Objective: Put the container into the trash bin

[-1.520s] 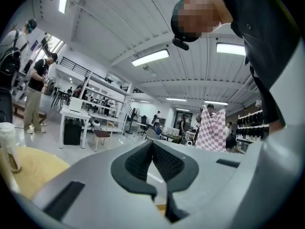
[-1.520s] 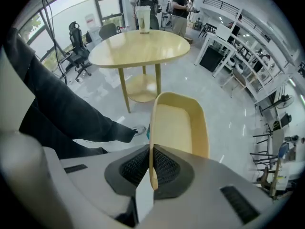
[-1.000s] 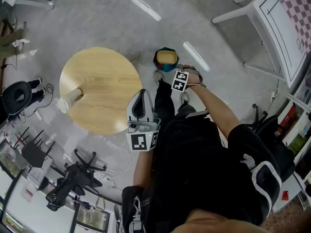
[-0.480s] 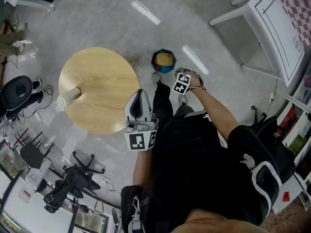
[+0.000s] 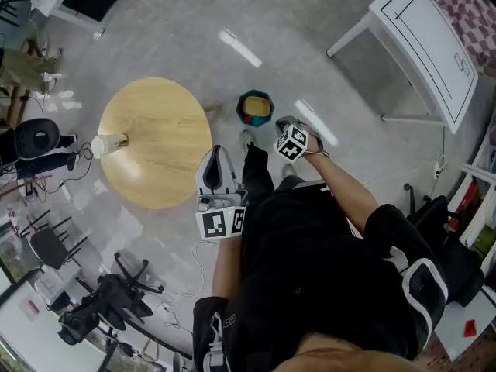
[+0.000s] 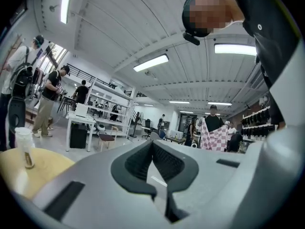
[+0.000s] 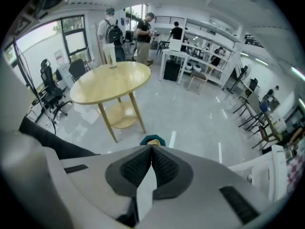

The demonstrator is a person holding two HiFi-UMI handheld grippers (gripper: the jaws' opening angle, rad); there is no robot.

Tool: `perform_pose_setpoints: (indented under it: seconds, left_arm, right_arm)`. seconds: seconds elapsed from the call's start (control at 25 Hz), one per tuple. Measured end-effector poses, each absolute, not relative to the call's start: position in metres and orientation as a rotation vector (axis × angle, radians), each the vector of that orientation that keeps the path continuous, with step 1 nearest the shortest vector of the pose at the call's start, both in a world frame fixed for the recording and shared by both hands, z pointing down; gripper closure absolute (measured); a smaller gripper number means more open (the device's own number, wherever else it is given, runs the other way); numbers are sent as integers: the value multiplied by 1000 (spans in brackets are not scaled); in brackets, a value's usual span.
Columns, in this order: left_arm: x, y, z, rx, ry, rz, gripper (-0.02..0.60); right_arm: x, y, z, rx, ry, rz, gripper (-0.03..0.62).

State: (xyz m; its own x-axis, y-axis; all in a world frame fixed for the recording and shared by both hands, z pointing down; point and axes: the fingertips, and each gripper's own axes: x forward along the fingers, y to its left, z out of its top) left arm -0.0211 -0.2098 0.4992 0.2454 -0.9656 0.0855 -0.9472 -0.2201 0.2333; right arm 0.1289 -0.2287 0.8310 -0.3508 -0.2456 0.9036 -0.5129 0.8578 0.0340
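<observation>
A teal trash bin [image 5: 255,108] stands on the floor beside the round wooden table [image 5: 155,169], and a yellowish container lies inside it. In the right gripper view the bin [image 7: 152,140] peeks out just beyond the jaw tips. My right gripper [image 5: 280,124] hangs above and to the right of the bin, pointing steeply down. It [image 7: 151,147] is shut with nothing between its pads. My left gripper [image 5: 219,150] is held level over the table's near edge. Its jaws [image 6: 152,141] also meet with nothing in them.
A pale cup [image 5: 108,143] stands on the table's far-left edge. A white table [image 5: 422,45] is at the upper right. Black office chairs [image 5: 116,301] and cables crowd the lower left. Several people [image 7: 143,30] stand beyond the table, near shelves.
My right gripper has pulled back from the bin toward the person's body. The left gripper has shifted slightly left. The container stays in the bin.
</observation>
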Motion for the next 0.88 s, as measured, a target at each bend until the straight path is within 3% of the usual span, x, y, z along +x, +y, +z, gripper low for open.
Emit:
perform_pose_setpoints:
  seconds: [0.48, 0.88]
  left_arm:
    - [56, -65, 472, 2226, -1905, -90, 571]
    - [50, -19, 439, 2222, -1955, -127, 572]
  right_arm:
    - [173, -153, 658, 850, -2302, 367, 567]
    - [172, -100, 558, 964, -2529, 374, 567]
